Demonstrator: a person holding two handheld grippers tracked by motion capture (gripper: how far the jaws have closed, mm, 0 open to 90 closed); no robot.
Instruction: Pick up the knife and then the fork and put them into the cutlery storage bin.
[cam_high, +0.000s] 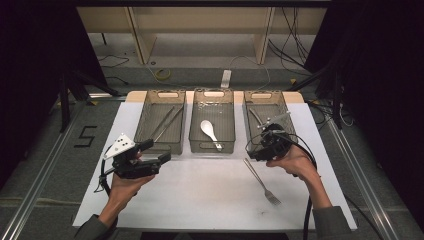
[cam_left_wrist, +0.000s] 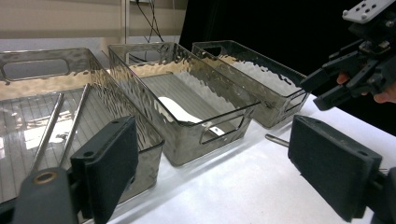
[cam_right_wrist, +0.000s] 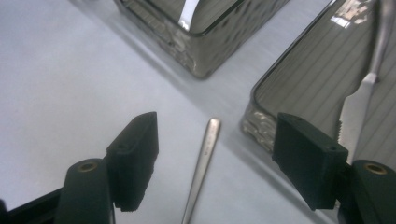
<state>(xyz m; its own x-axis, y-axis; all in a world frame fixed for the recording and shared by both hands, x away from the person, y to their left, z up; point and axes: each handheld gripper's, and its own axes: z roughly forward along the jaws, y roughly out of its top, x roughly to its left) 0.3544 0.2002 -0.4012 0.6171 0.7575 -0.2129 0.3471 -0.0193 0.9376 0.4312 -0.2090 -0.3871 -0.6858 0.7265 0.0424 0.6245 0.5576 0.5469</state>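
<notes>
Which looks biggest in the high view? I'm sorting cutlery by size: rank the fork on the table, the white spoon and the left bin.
1. Left bin, clearly largest.
2. Fork, long and thin.
3. White spoon, shortest.
The fork lies nearer the camera than the spoon, so that gap may be somewhat exaggerated.

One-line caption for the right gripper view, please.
Open right claw poised over the fork handle on the white table, beside the knife bin.
</notes>
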